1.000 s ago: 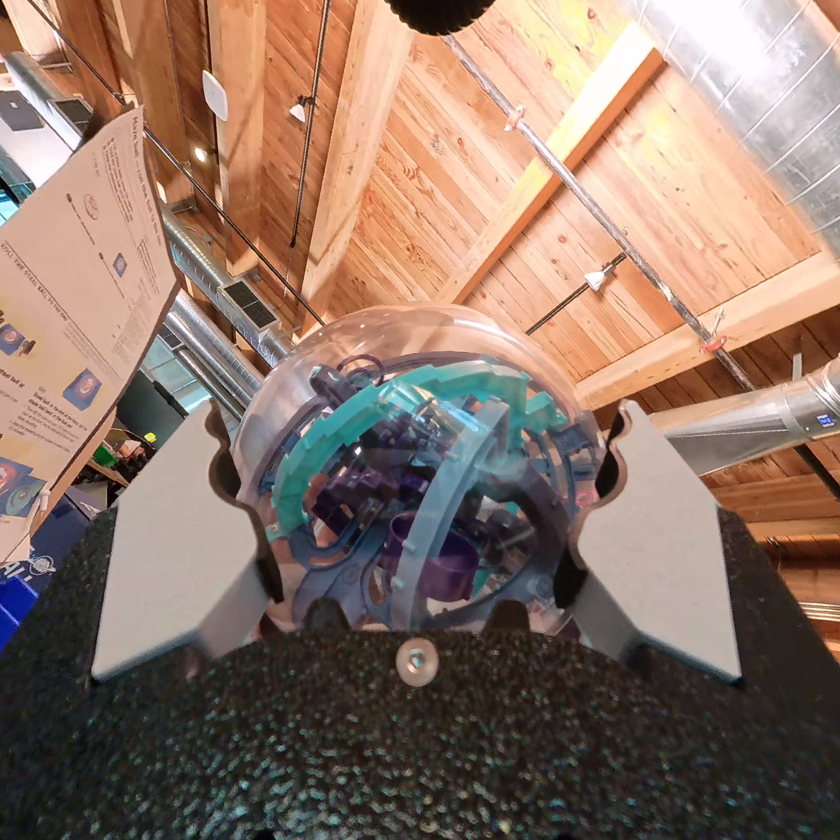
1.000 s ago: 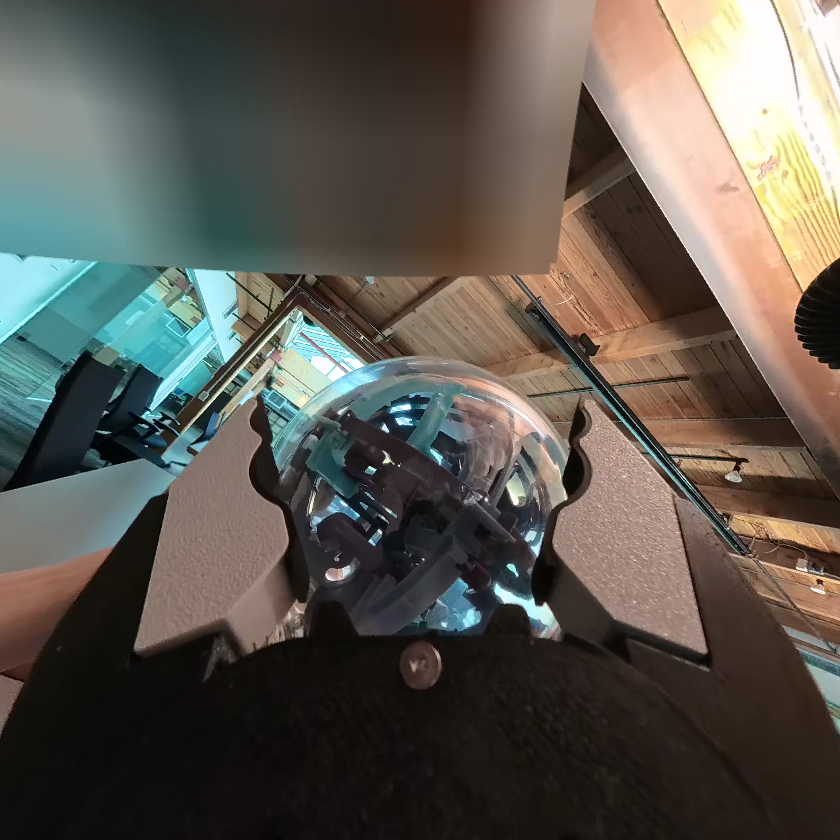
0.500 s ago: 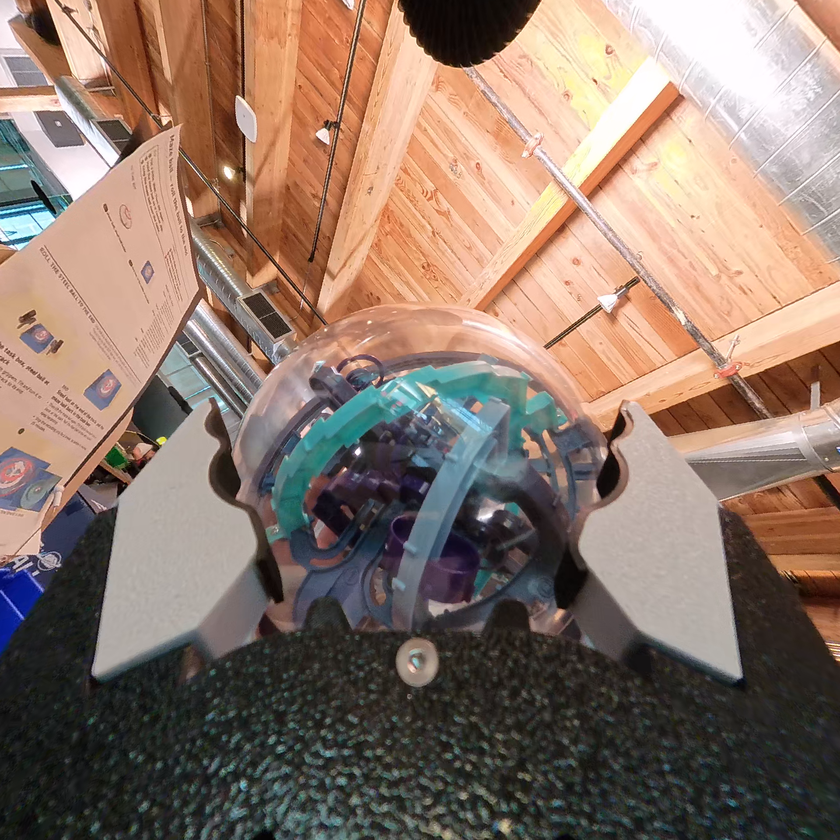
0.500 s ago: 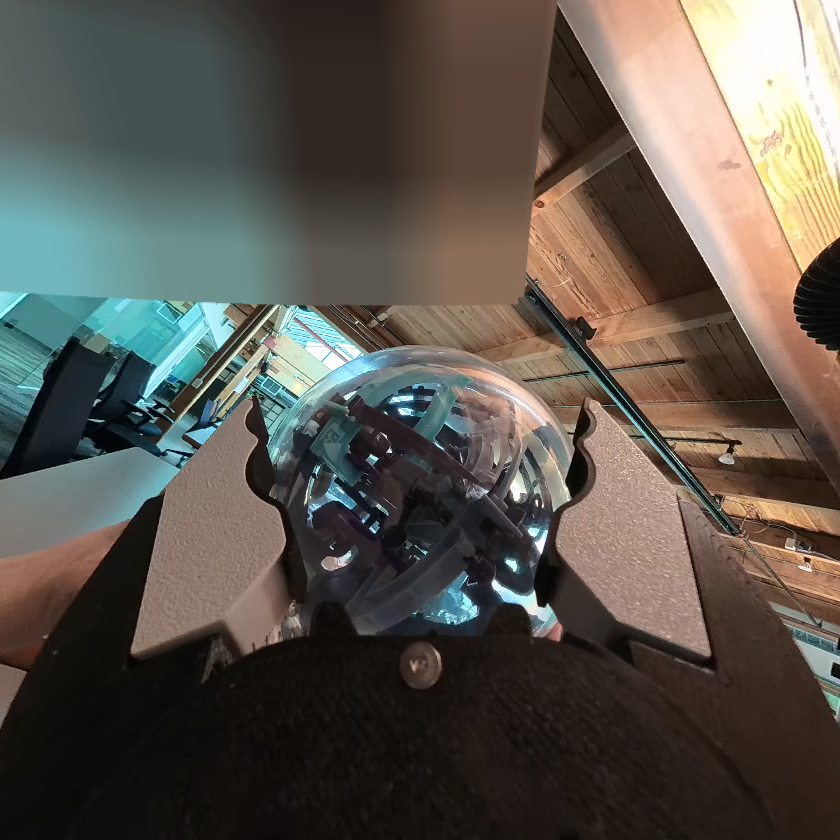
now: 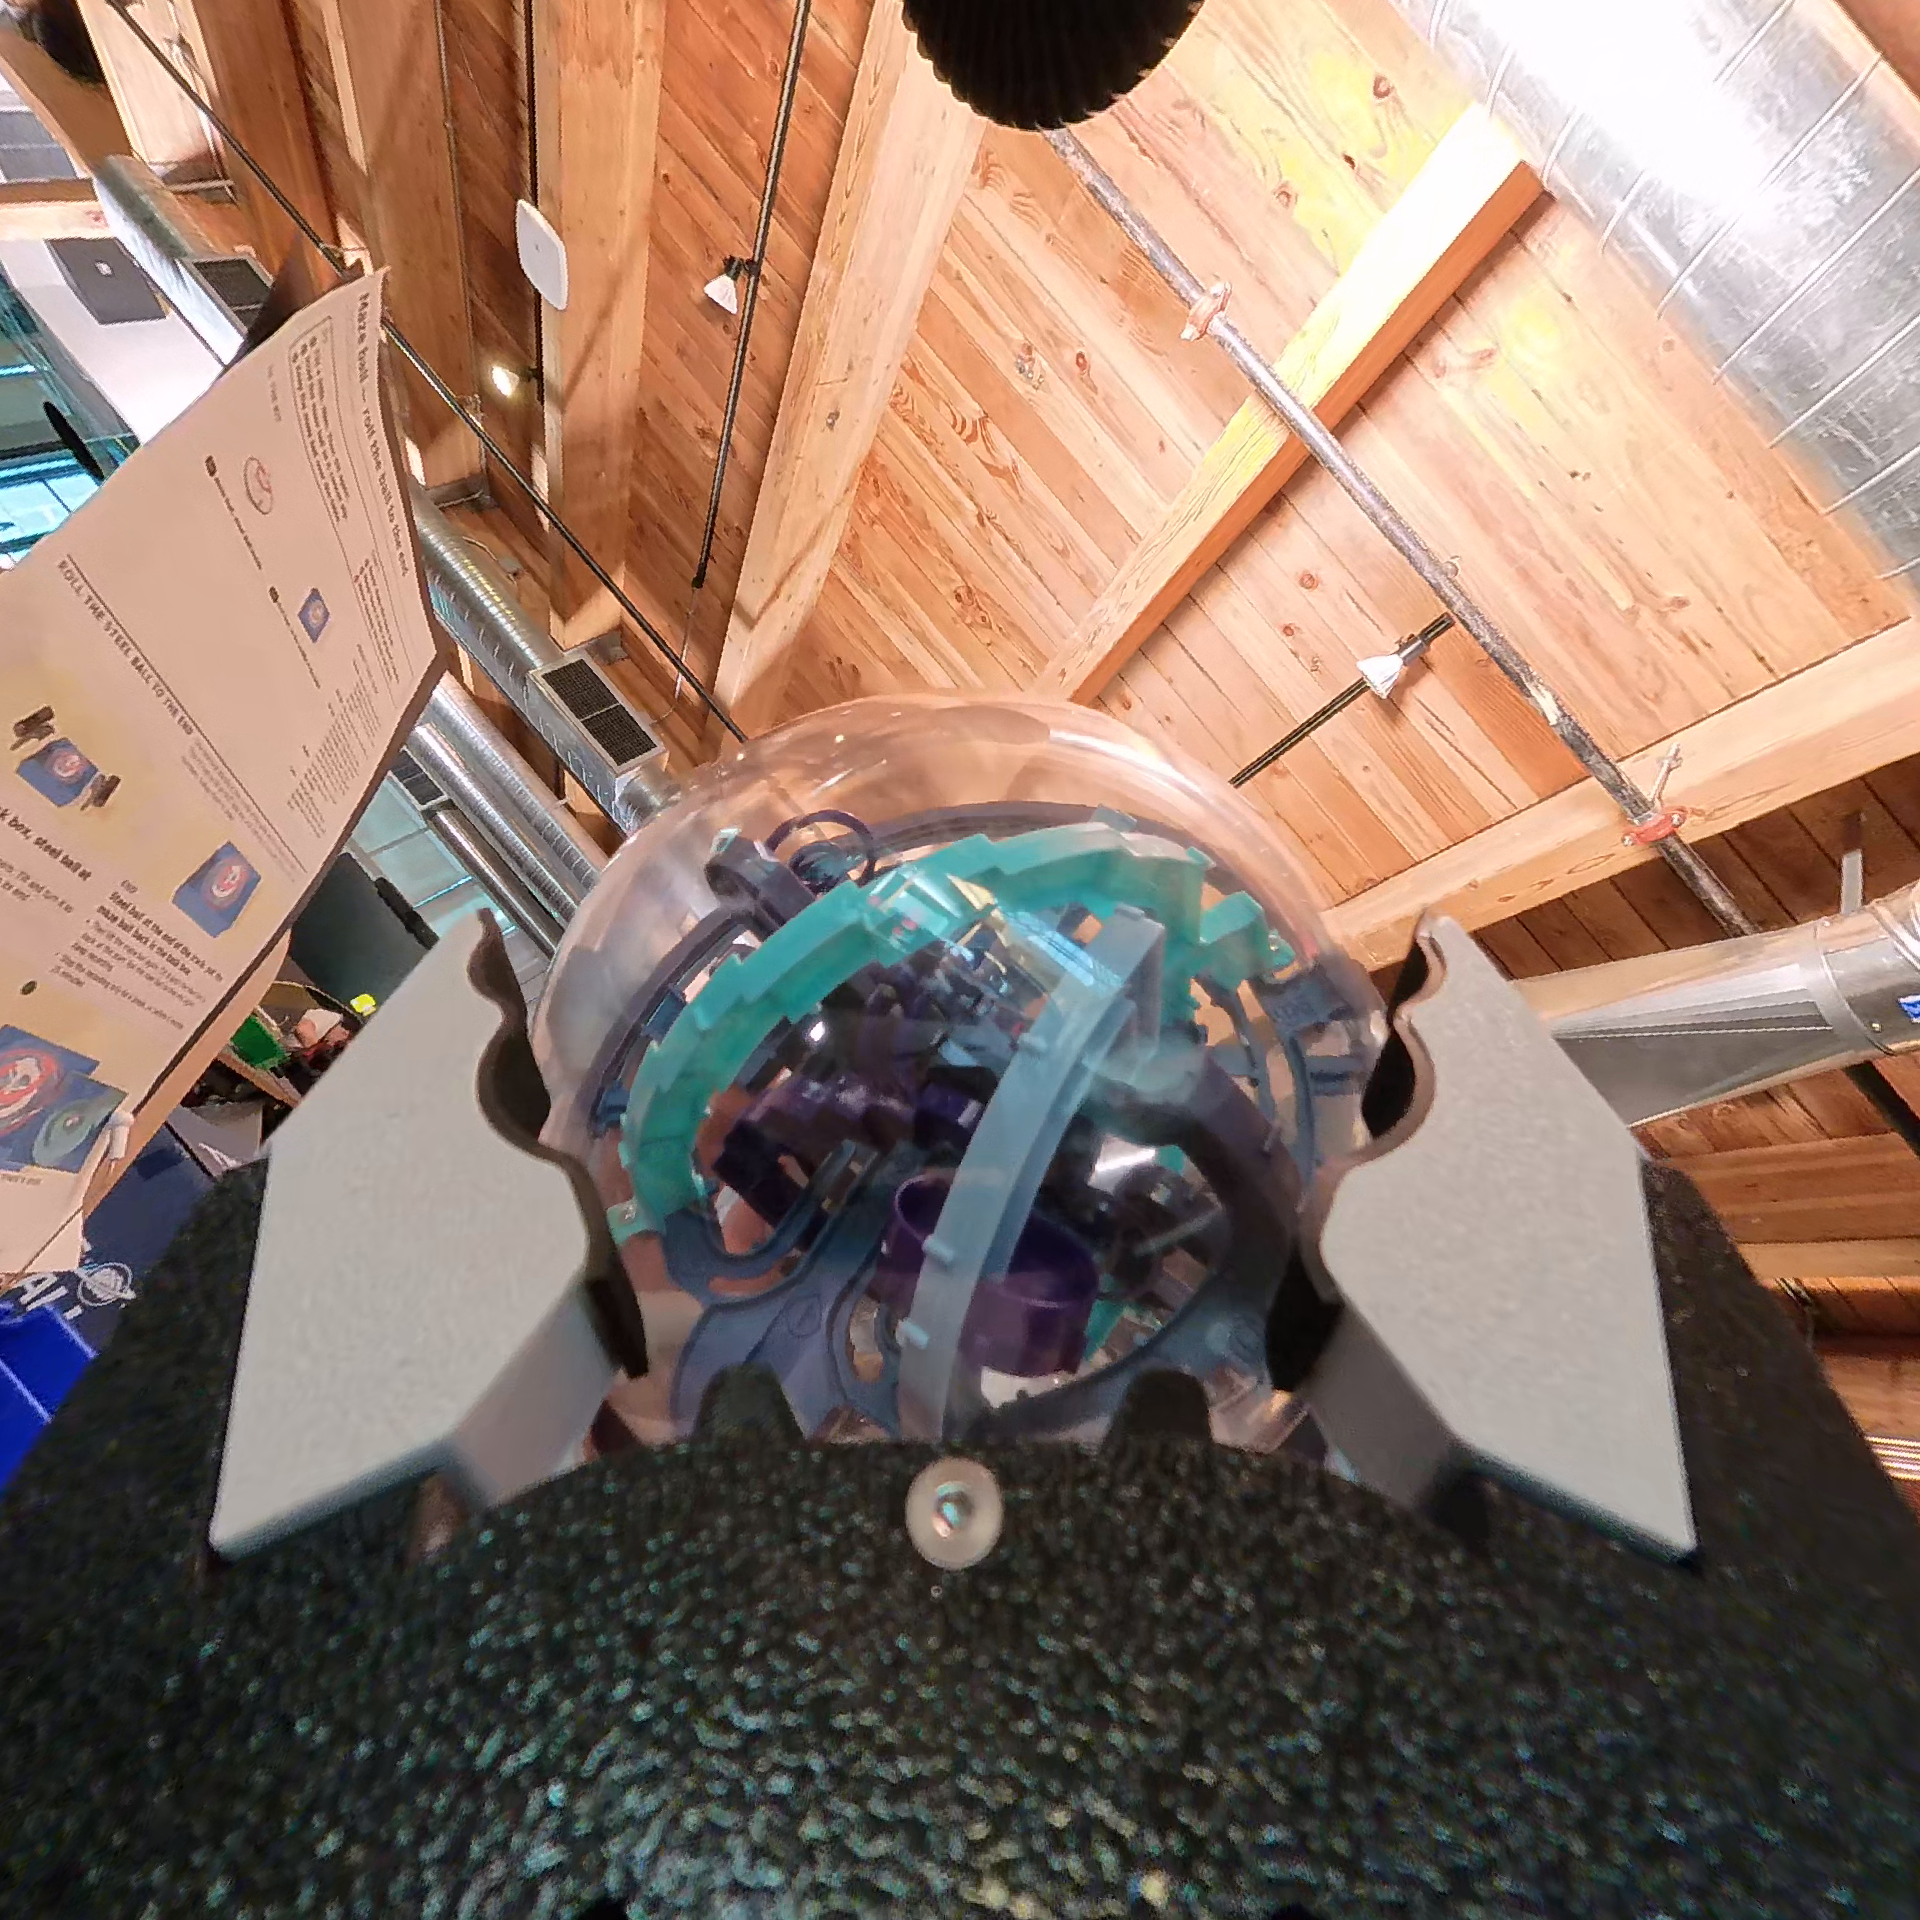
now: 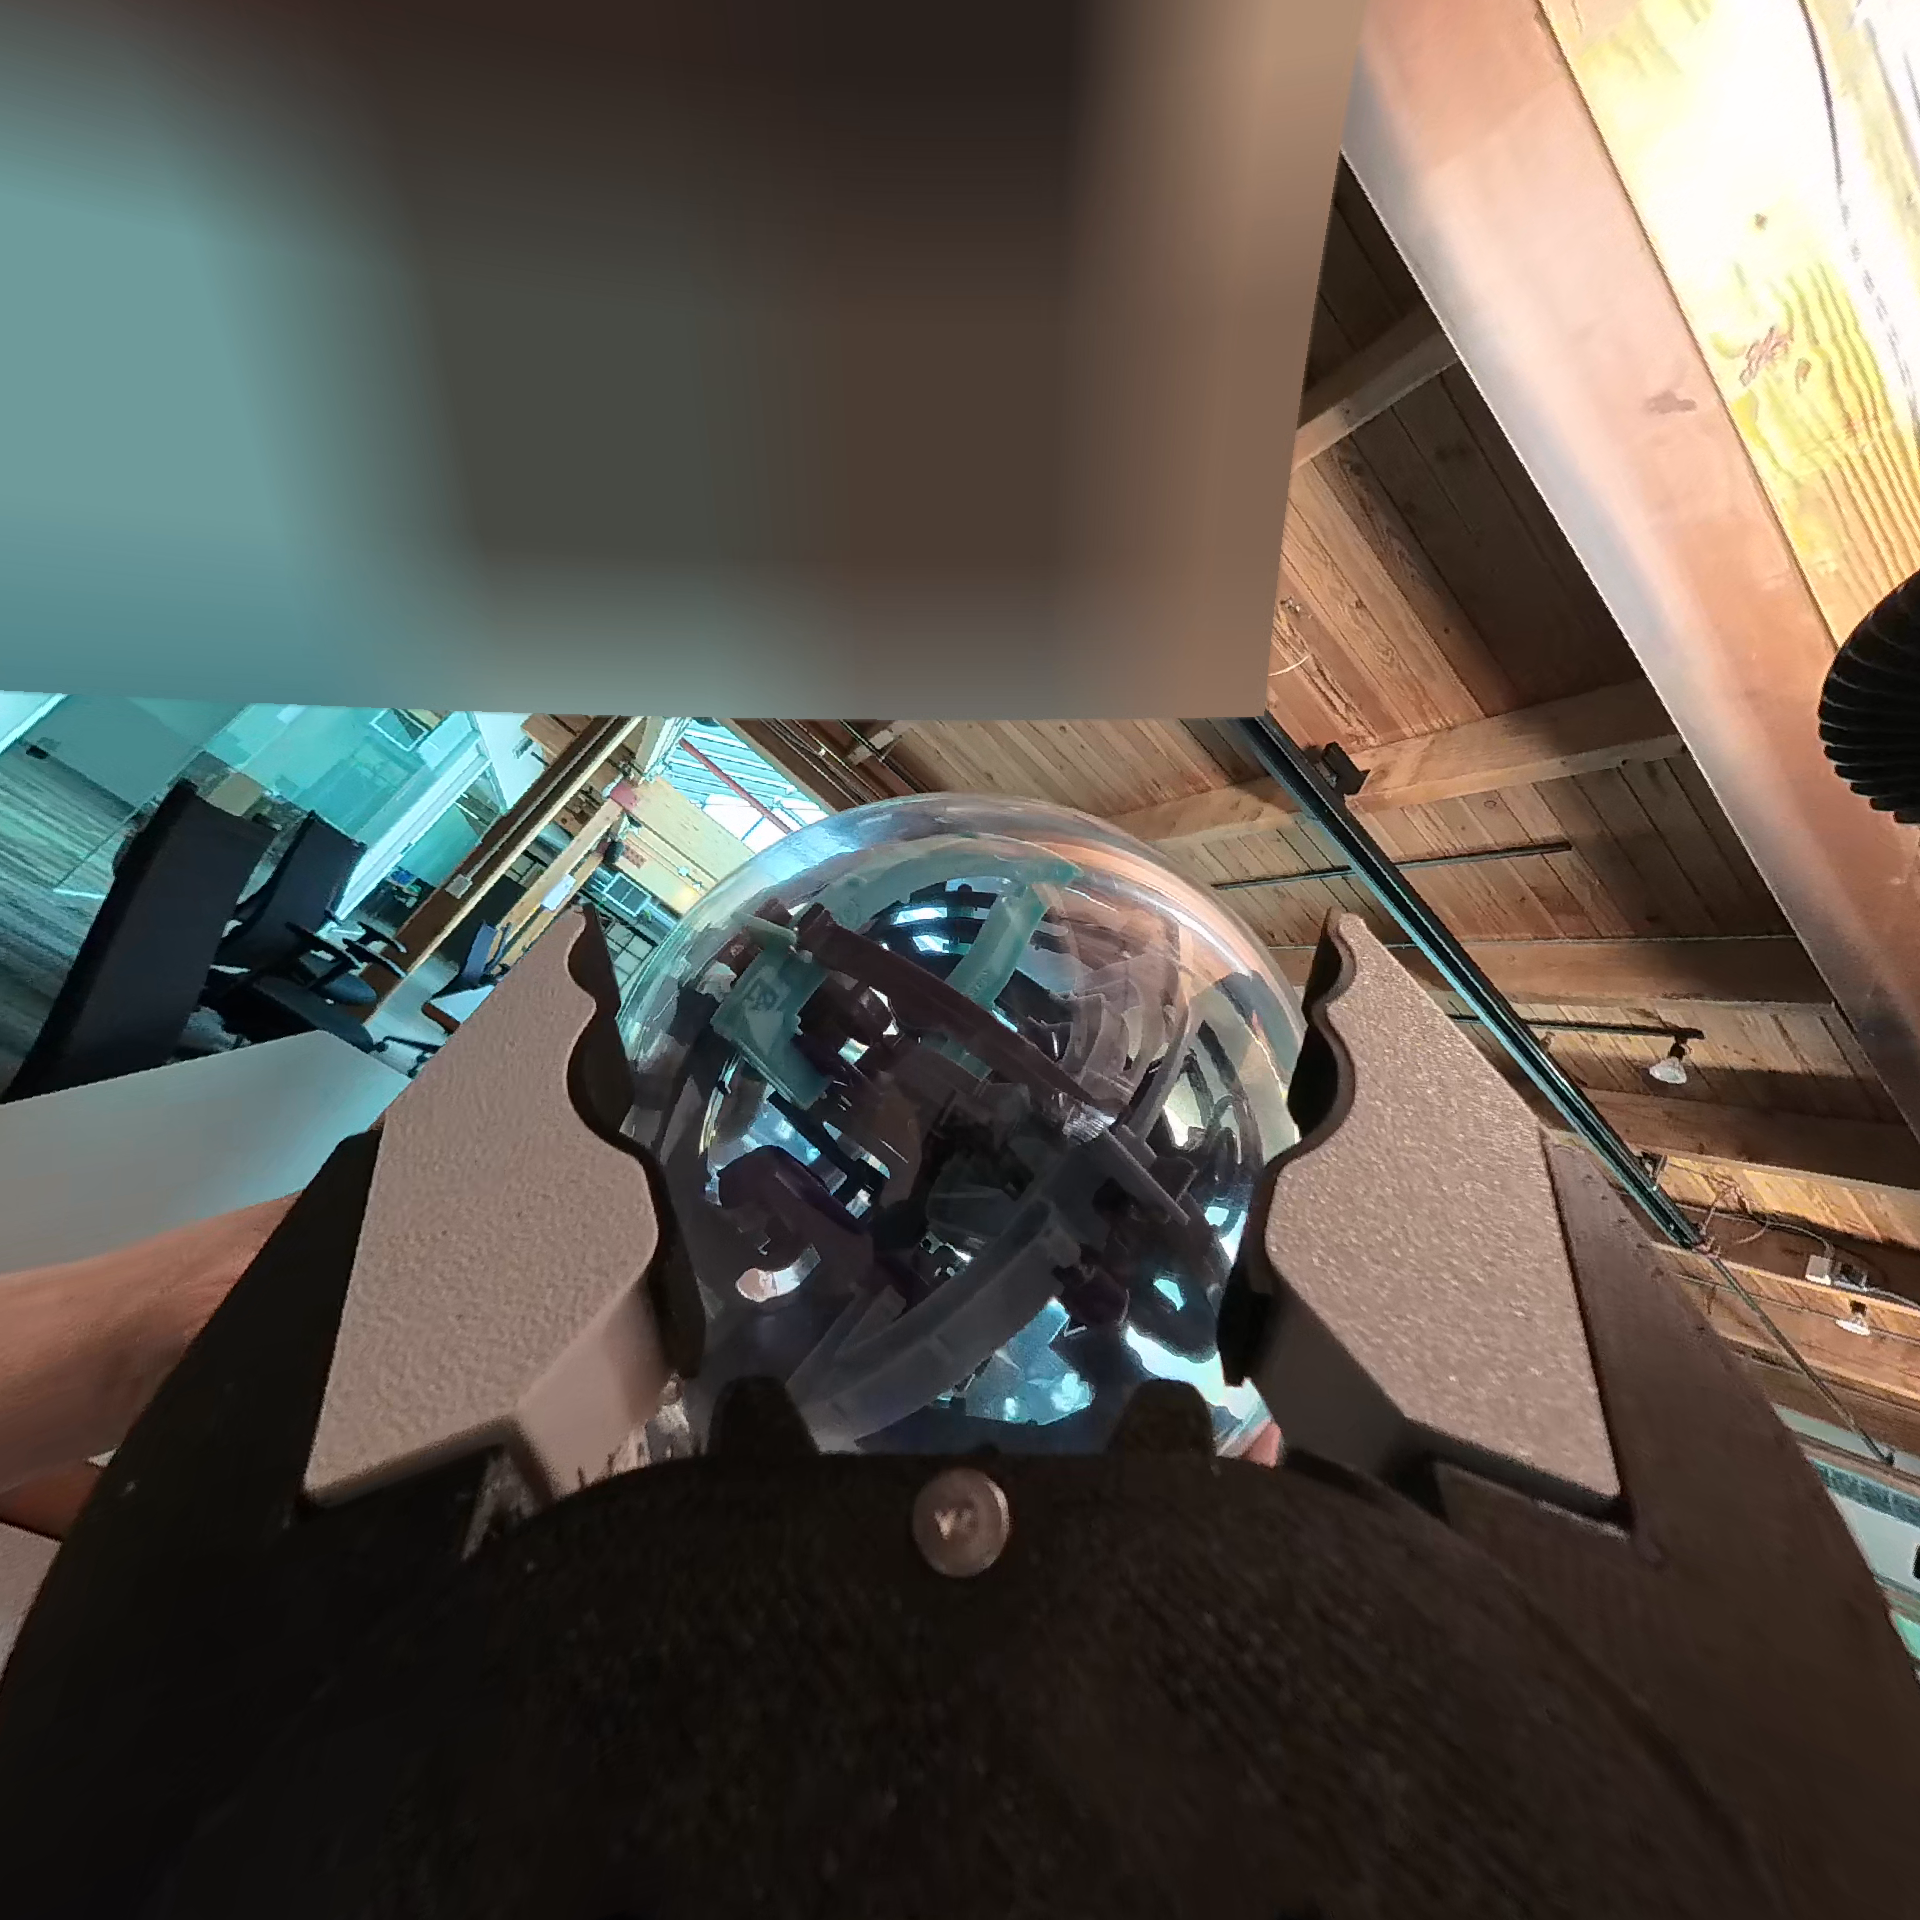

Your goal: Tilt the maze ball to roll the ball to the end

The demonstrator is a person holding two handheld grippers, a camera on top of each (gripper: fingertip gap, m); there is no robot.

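Observation:
The maze ball (image 5: 956, 1091) is a clear plastic sphere with teal, blue-grey and purple tracks inside. It is held up toward the ceiling. My left gripper (image 5: 961, 935) is shut on it, one grey finger (image 5: 416, 1195) on each side of the sphere. The same ball shows in the right wrist view (image 6: 956, 1122), where my right gripper (image 6: 961, 935) is also shut on it, fingers (image 6: 1403, 1195) pressed to both sides. I cannot pick out the small steel ball among the tracks.
A printed paper sheet (image 5: 187, 727) hangs at the left. Overhead are wooden ceiling beams (image 5: 1299, 364), metal ducts (image 5: 1714, 997) and a black pleated lamp (image 5: 1039, 52). A person's forearm (image 6: 125, 1340) and office chairs (image 6: 208, 966) show at the left in the right wrist view.
Both grippers have tilted with the ball still held. The ceiling and the sheet have shifted in the left view. In the right view the tracks have turned and a forearm has come into view.

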